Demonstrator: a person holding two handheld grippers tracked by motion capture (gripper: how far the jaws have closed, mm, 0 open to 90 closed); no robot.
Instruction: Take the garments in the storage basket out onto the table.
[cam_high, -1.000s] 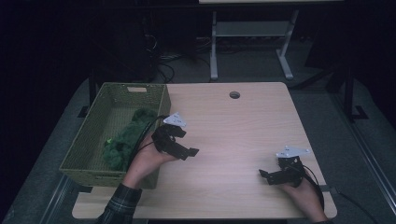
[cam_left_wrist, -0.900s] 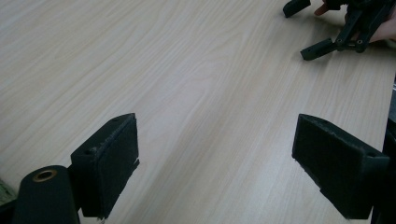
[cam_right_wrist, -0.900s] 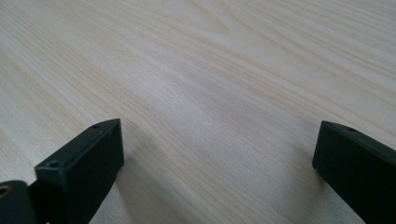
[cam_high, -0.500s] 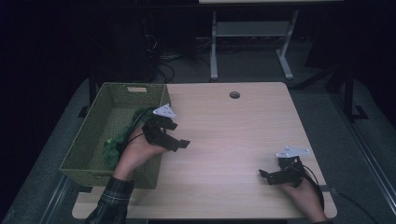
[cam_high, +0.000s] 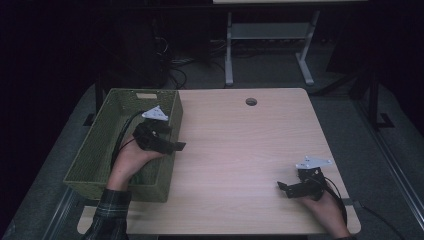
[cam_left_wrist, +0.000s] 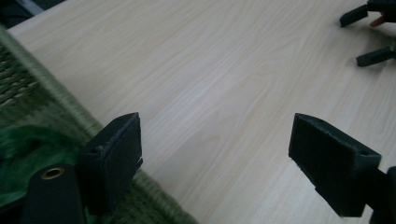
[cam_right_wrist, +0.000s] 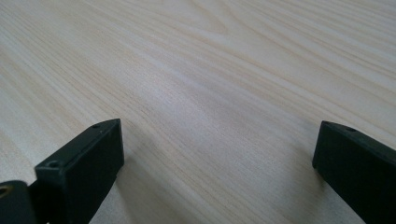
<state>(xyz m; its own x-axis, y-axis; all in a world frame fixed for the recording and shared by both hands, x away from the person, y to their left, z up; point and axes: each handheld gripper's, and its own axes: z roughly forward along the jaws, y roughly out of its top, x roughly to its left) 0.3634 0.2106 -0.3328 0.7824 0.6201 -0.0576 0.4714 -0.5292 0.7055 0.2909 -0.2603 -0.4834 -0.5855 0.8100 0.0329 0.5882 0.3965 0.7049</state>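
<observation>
Over the basket (cam_high: 100, 150) | my left gripper (cam_left_wrist: 215, 158) moved here, wide open, empty | green cloth (cam_left_wrist: 28, 149) inside, I think | right gripper (cam_right_wrist: 215, 163) open, idle

No text, label, brand, number or sign can be read anywhere. The basket (cam_high: 100, 150) at nine o'clock has a pale tag-like patch (cam_high: 145, 95) on its far wall, too small to read. The tabletop (cam_high: 240, 150) is plain wood grain.
</observation>
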